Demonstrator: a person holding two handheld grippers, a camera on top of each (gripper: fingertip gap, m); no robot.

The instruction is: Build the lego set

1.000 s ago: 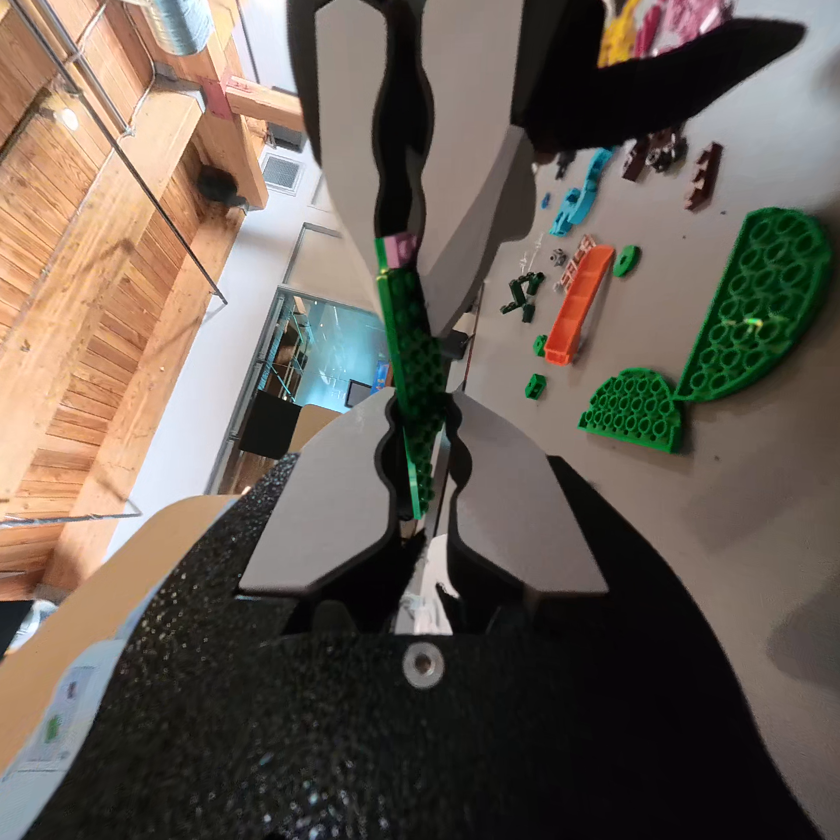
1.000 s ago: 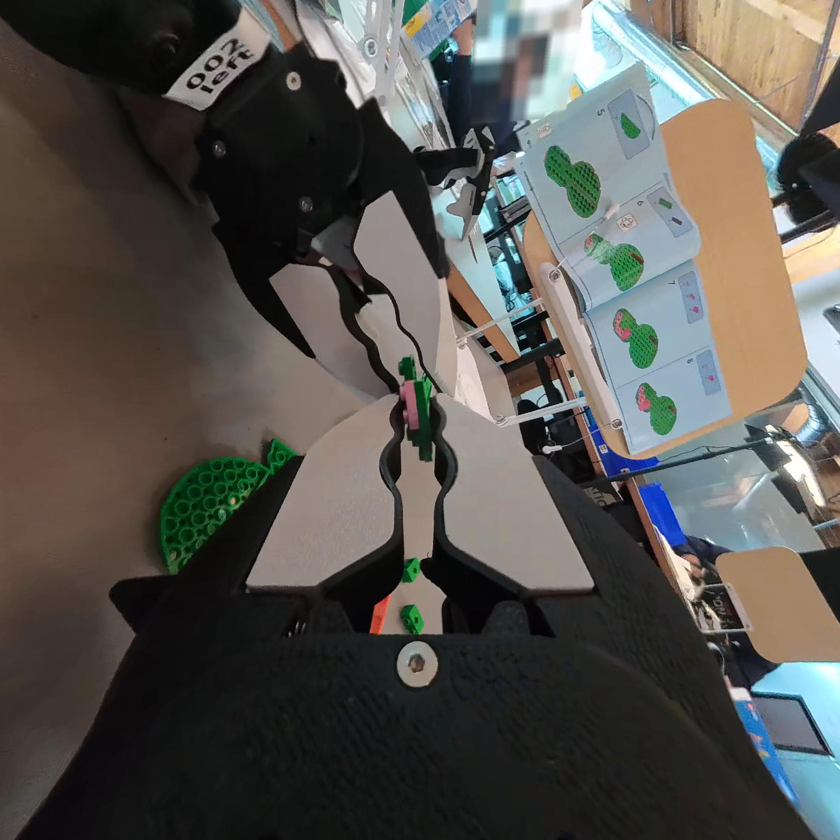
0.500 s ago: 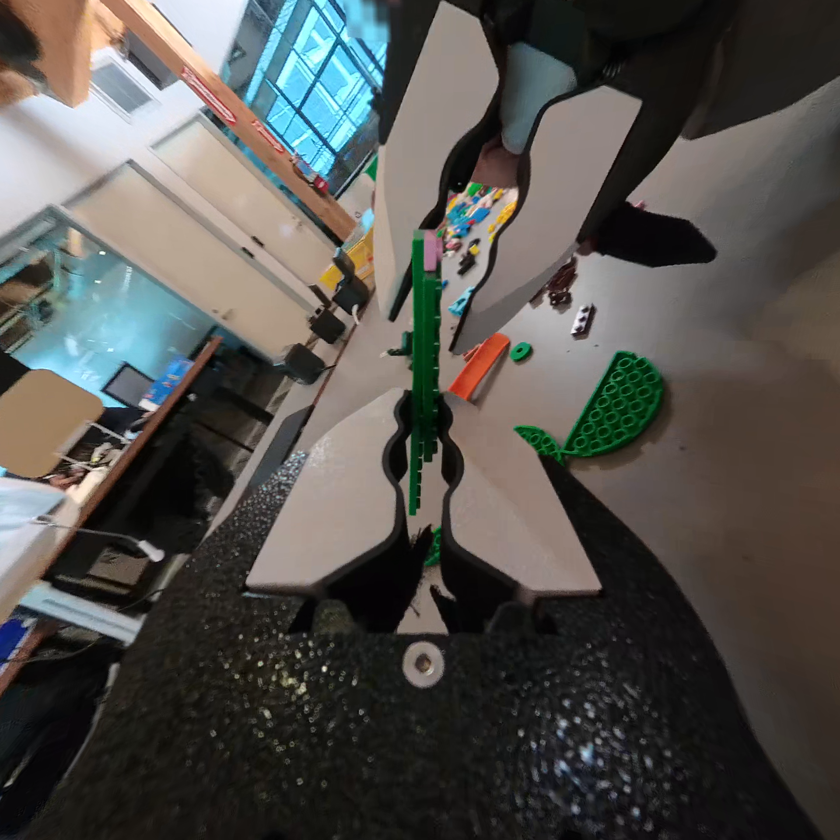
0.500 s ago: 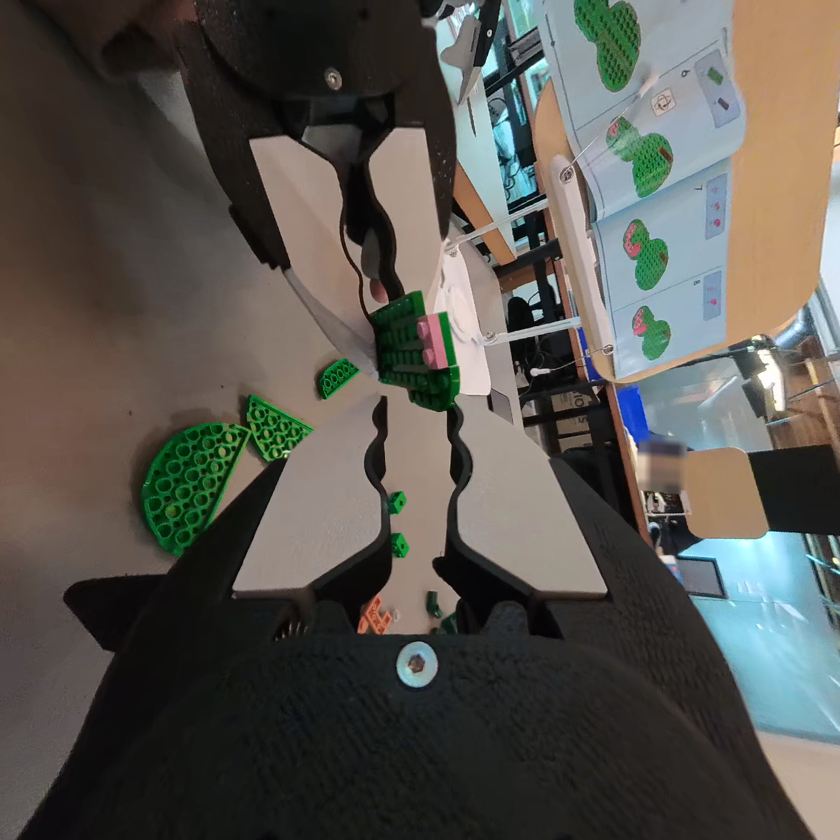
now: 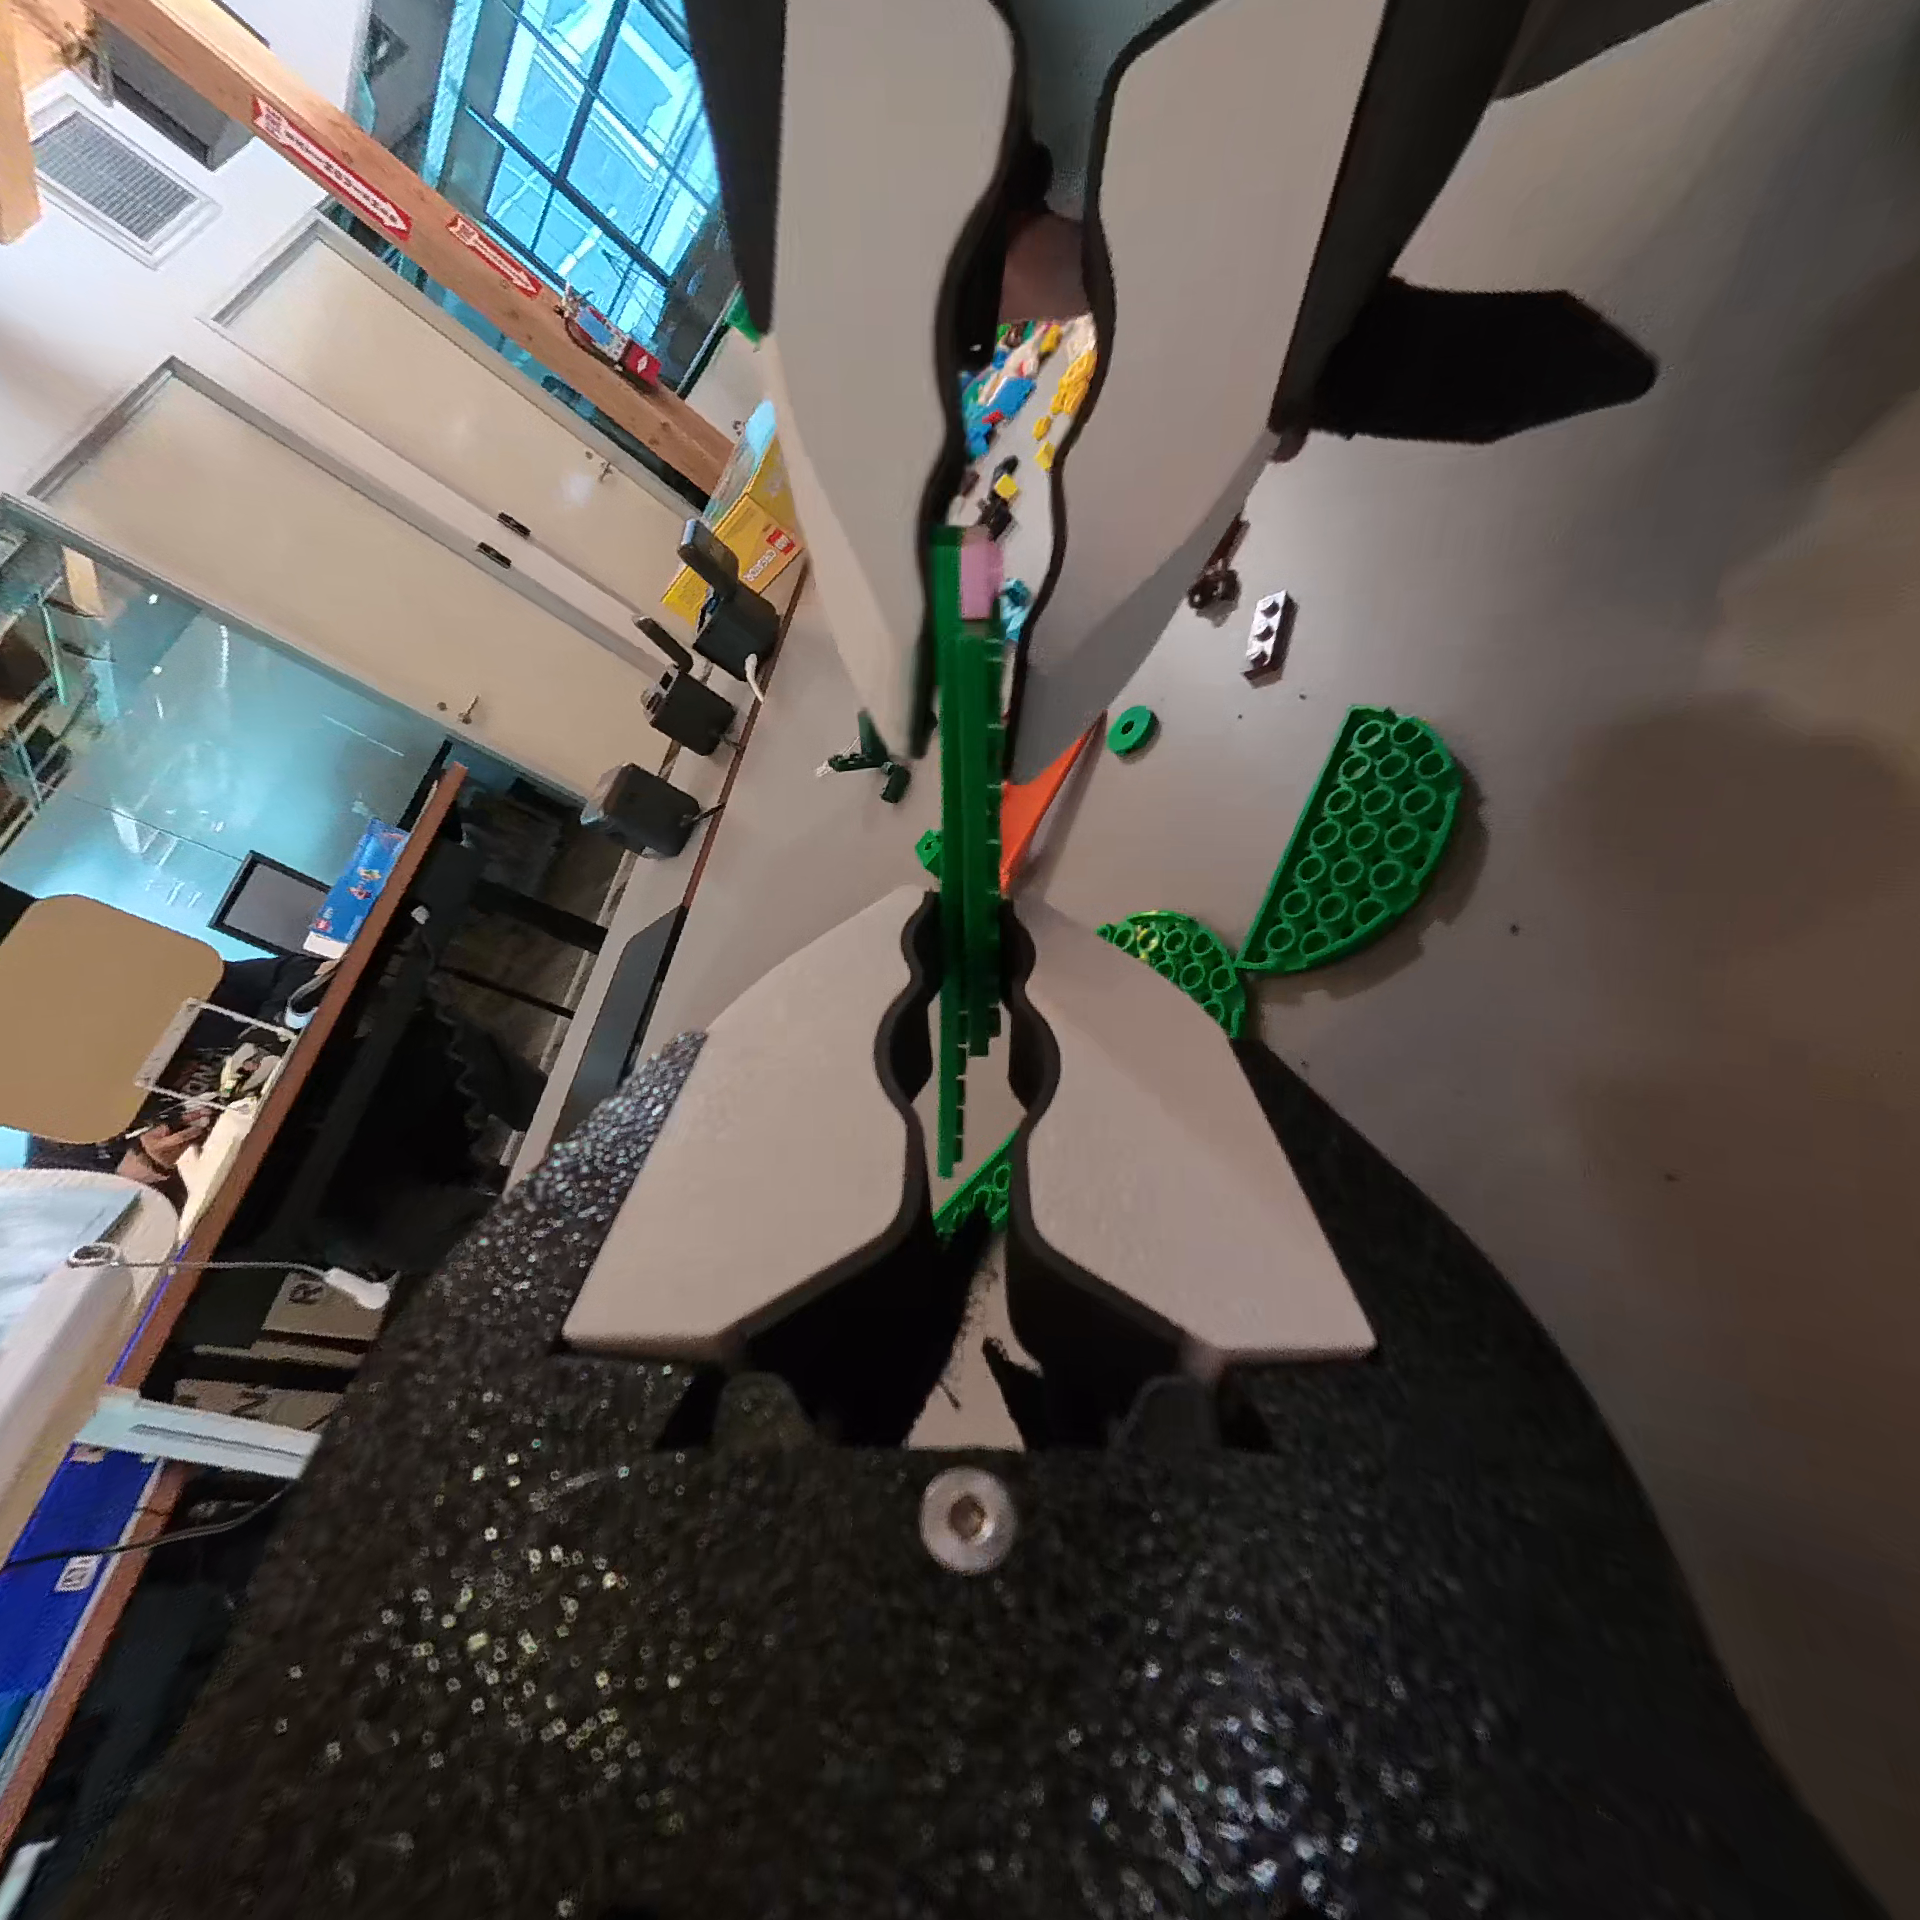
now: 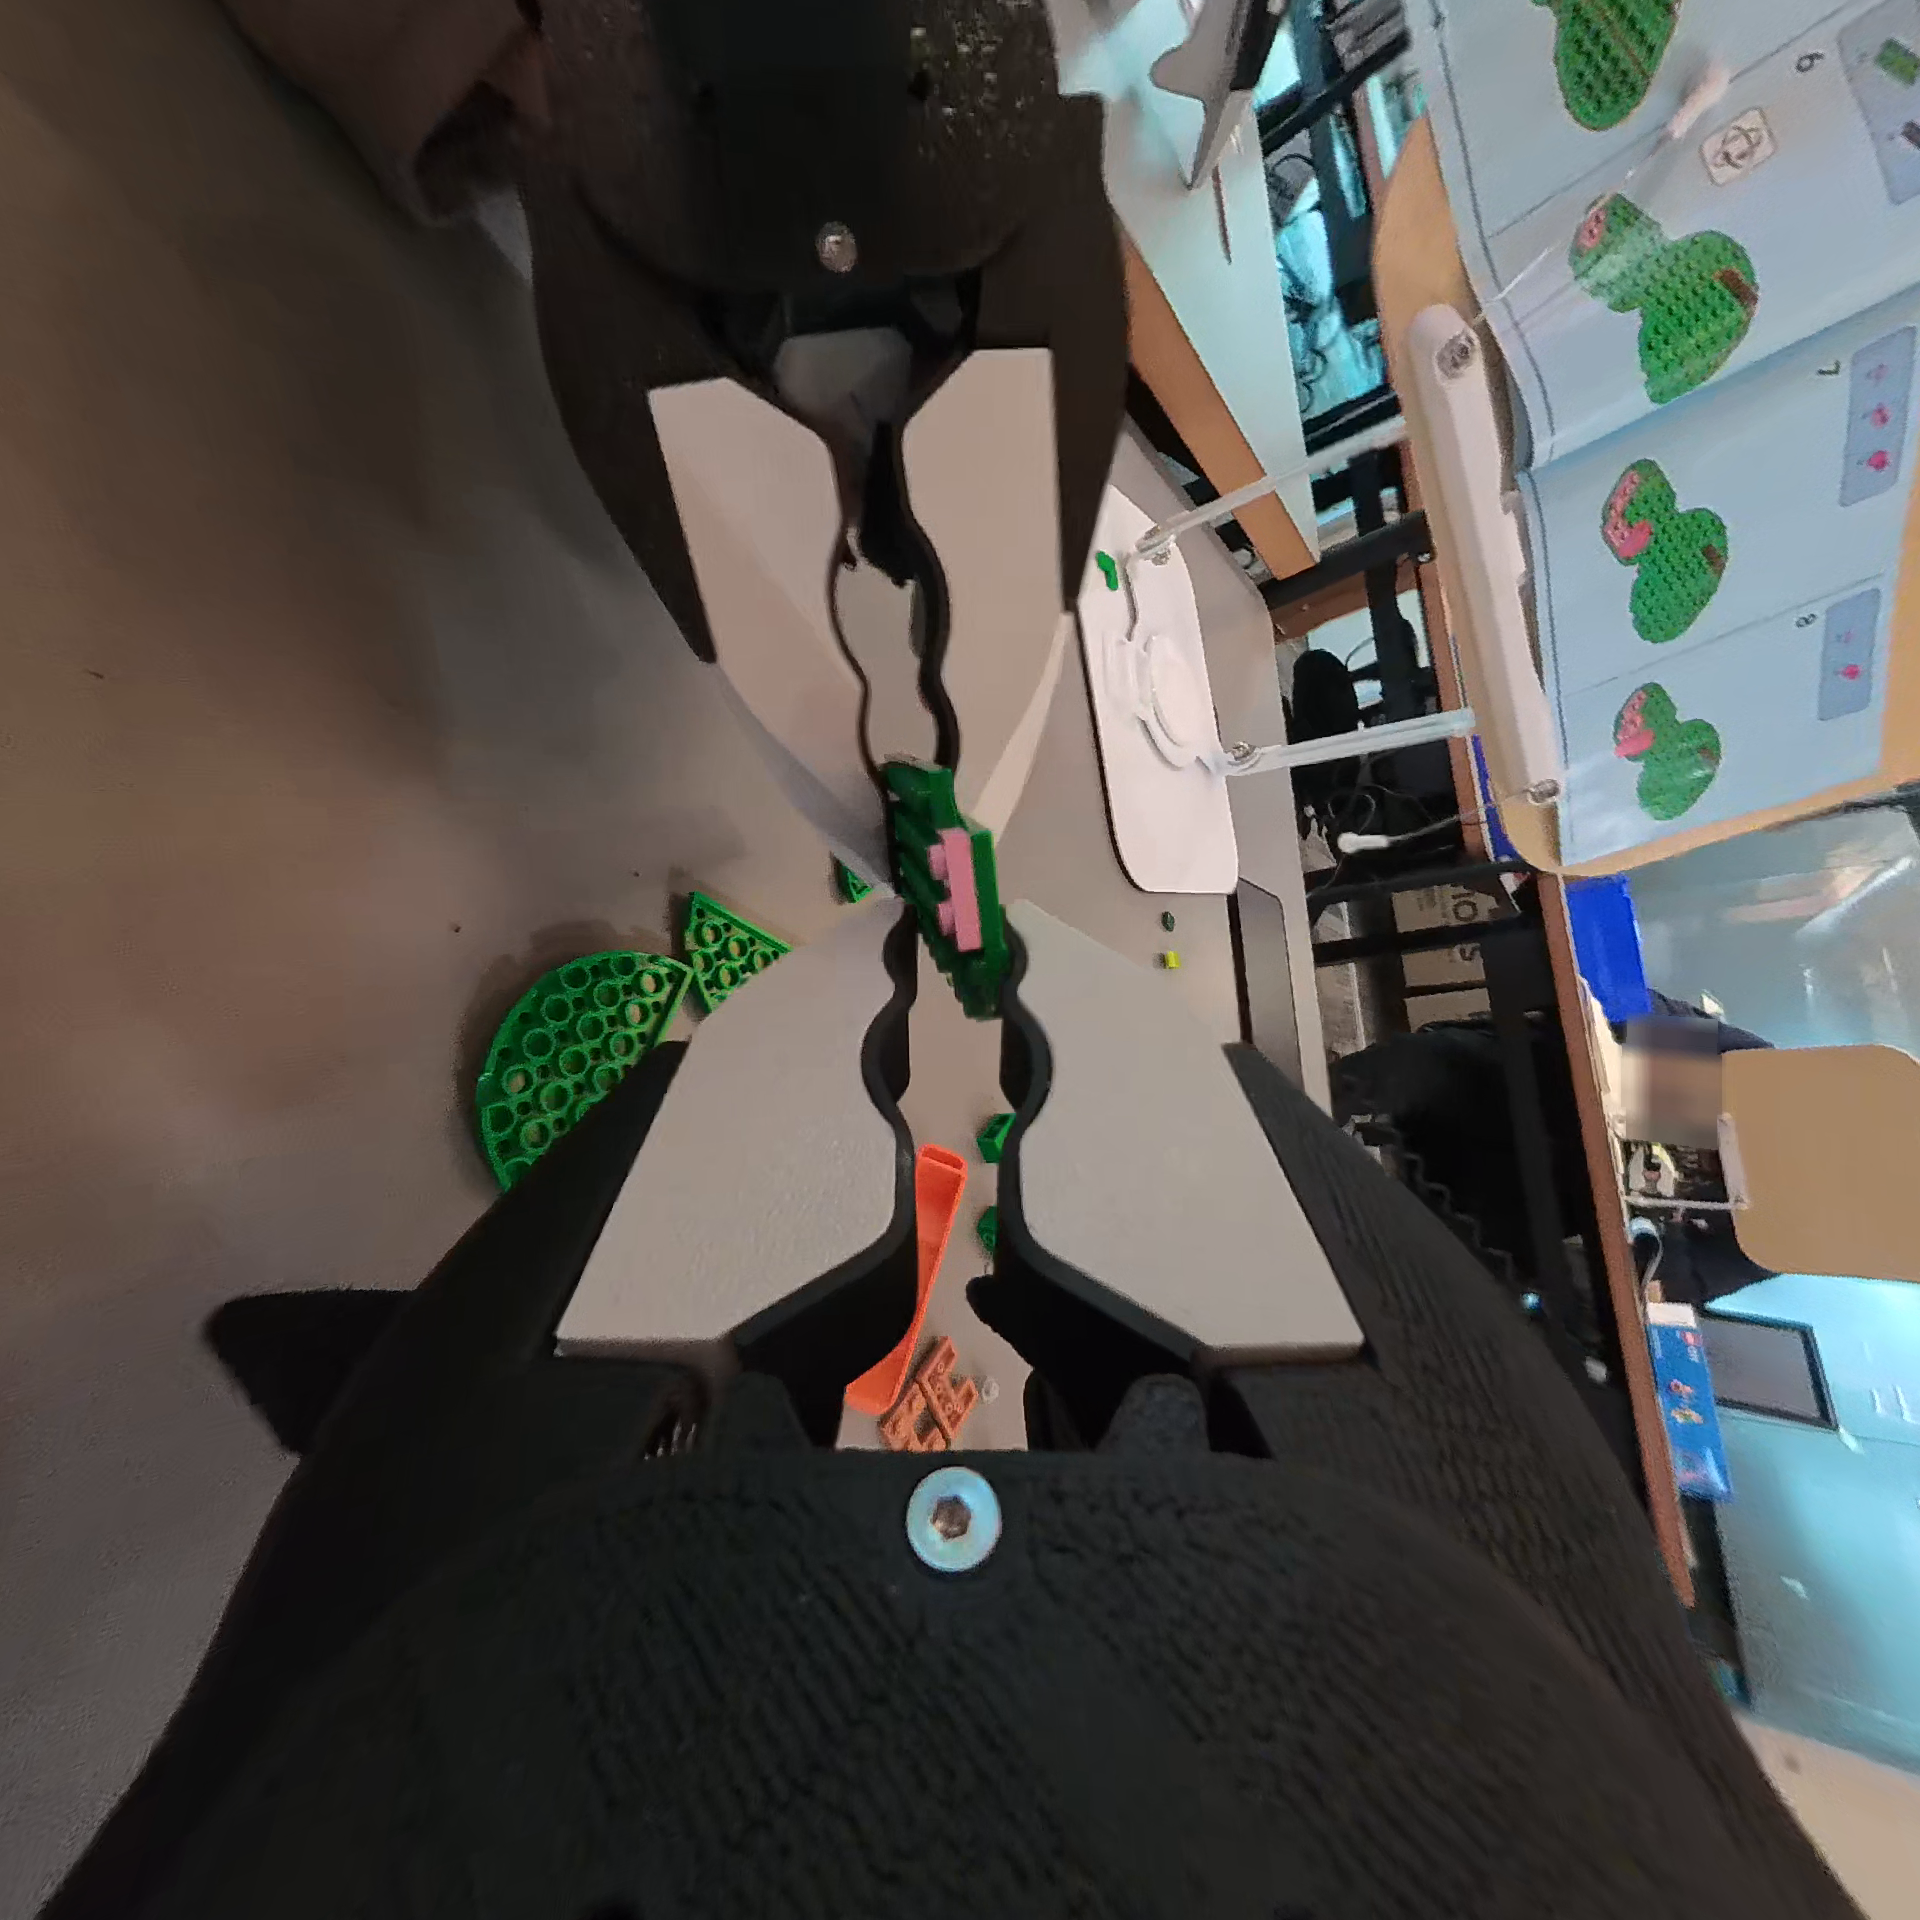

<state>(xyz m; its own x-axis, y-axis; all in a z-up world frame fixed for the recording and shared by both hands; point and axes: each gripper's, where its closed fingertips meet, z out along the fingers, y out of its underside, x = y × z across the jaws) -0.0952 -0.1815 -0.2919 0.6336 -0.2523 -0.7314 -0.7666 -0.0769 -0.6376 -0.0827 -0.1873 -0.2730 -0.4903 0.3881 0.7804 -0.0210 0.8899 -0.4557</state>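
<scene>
My left gripper (image 5: 966, 914) is shut on a green plate (image 5: 961, 790), held edge-on above the grey table (image 5: 1662, 935). A pink brick (image 5: 982, 577) sits on the plate's far end. My right gripper (image 6: 951, 925) faces the left one, with its open jaws on either side of that far end. In the right wrist view the green plate (image 6: 920, 821) is tilted and the pink brick (image 6: 958, 883) lies between my fingertips. The left gripper (image 6: 904, 769) grips the plate's other end there. The right gripper (image 5: 971, 748) comes in from the top of the left wrist view.
On the table lie a large green half-round plate (image 5: 1351, 852), a smaller one (image 5: 1174, 956), an orange piece (image 6: 935, 1236), brown pieces (image 6: 925, 1403) and a pile of loose bricks (image 5: 1023, 395). An instruction booklet (image 6: 1683, 416) stands at the right on a holder. Both grippers' tips are close together, under 4 cm apart.
My right gripper let go of the plate and pink brick, drew back, then came in again with its tips around the pink end. The left gripper turned while holding the plate.
</scene>
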